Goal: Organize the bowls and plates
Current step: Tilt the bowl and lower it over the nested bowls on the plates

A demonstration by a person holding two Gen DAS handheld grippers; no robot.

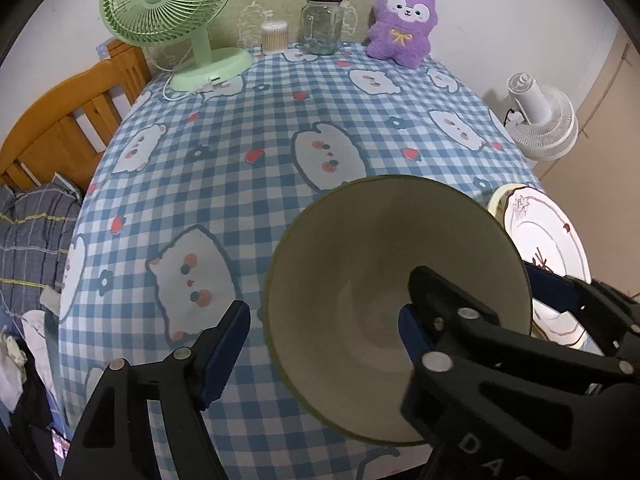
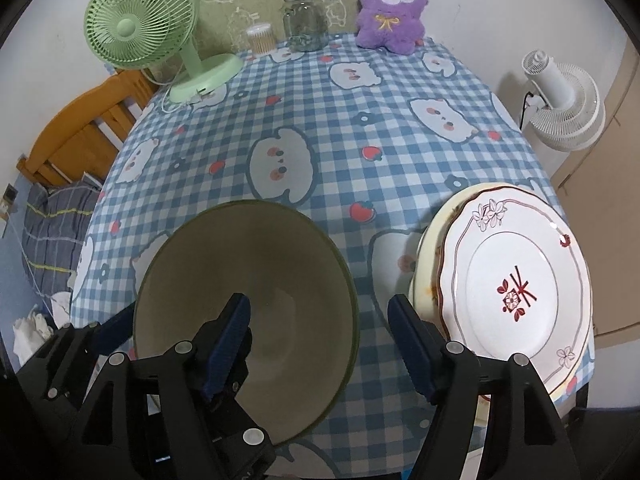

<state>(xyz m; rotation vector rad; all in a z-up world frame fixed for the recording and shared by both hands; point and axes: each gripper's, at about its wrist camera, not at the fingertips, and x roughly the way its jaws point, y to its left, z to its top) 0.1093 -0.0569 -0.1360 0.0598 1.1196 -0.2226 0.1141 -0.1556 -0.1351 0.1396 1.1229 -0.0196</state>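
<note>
A wide olive-green bowl (image 1: 360,264) (image 2: 248,264) sits on the checked tablecloth near the front edge. My left gripper (image 1: 320,344) straddles the bowl's left wall, one finger outside and one inside, and its pads (image 1: 224,352) stand clear of the wall. My right gripper (image 2: 320,346) straddles the right wall the same way, open, with its outer pad (image 2: 412,348) apart from the rim. To the right, a white plate with a red flower motif (image 2: 516,280) (image 1: 540,240) lies on a cream plate (image 2: 426,248) at the table's right edge.
At the back of the table stand a green desk fan (image 2: 140,24), a cotton-swab tub (image 2: 260,38), a glass jar (image 2: 304,20) and a purple plush toy (image 2: 390,8). A white floor fan (image 2: 560,108) stands off the right side, a wooden bed frame (image 1: 60,120) off the left.
</note>
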